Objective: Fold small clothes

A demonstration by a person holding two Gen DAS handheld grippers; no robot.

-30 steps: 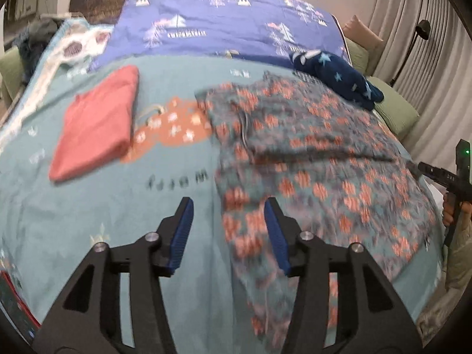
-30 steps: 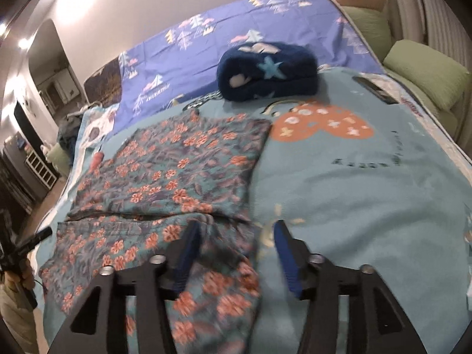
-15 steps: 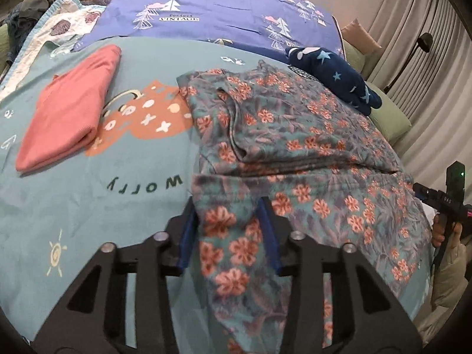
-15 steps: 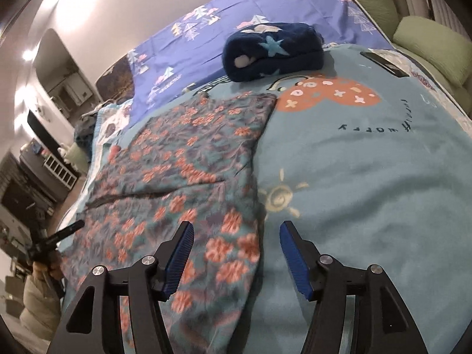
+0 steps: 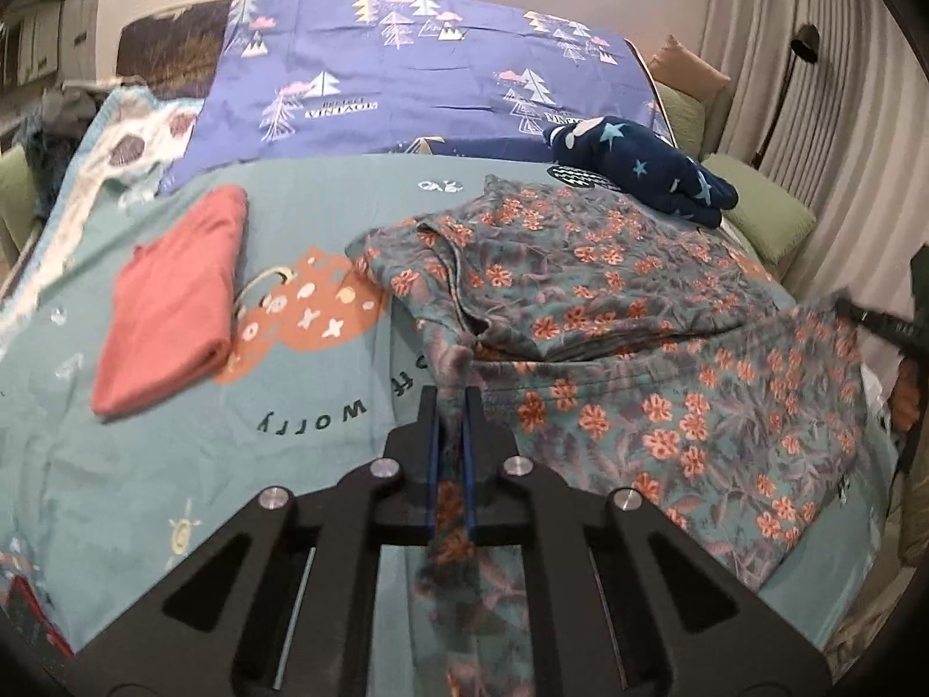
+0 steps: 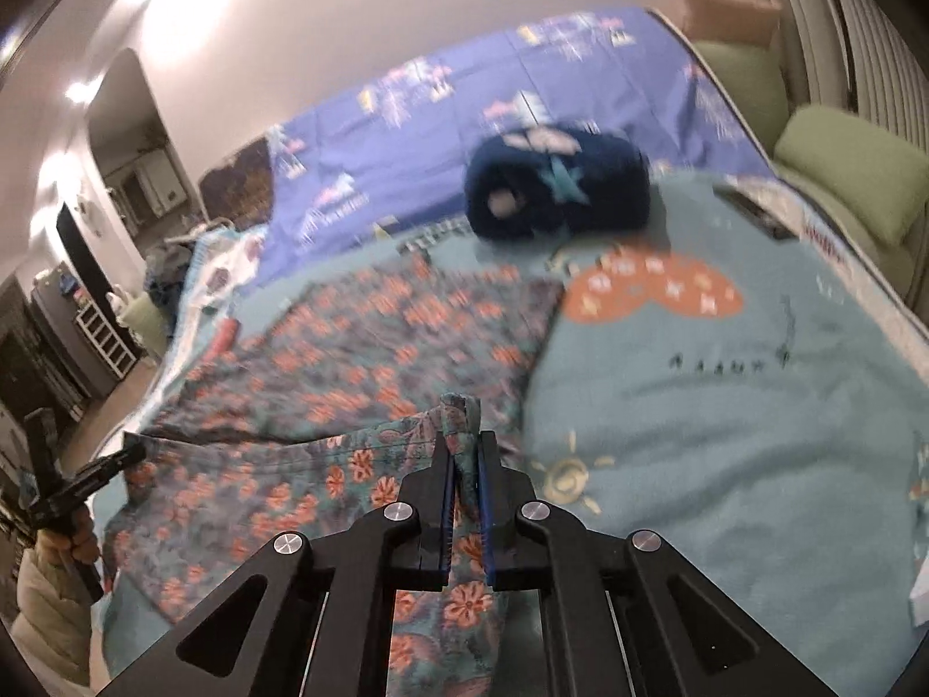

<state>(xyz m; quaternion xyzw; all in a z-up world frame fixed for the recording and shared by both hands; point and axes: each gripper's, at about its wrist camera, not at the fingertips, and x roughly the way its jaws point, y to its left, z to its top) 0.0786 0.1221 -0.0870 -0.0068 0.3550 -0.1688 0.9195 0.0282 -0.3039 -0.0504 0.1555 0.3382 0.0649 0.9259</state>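
Note:
A grey-blue garment with orange flowers (image 5: 580, 267) lies spread on the teal bed blanket (image 5: 325, 215), its upper half folded over. In the left wrist view my left gripper (image 5: 452, 395) has its jaws closing, and the blue pads pinch the near left corner of the garment, which hangs lifted. In the right wrist view the floral garment (image 6: 360, 360) is blurred. My right gripper (image 6: 464, 441) has its jaws closing too, its pads pressing a bunched fold at the near right corner. The cloth edge between the two corners is raised off the blanket.
A folded red garment (image 5: 174, 302) lies at the left on the blanket. A navy bundle with stars (image 5: 638, 174) sits at the back right, below a purple tree-print sheet (image 5: 406, 75). Green cushions (image 5: 766, 215) and curtains border the right side.
Both grippers went from open over the garment's near edge to shut on its two corners. Both then rose and lifted that edge off the blanket.

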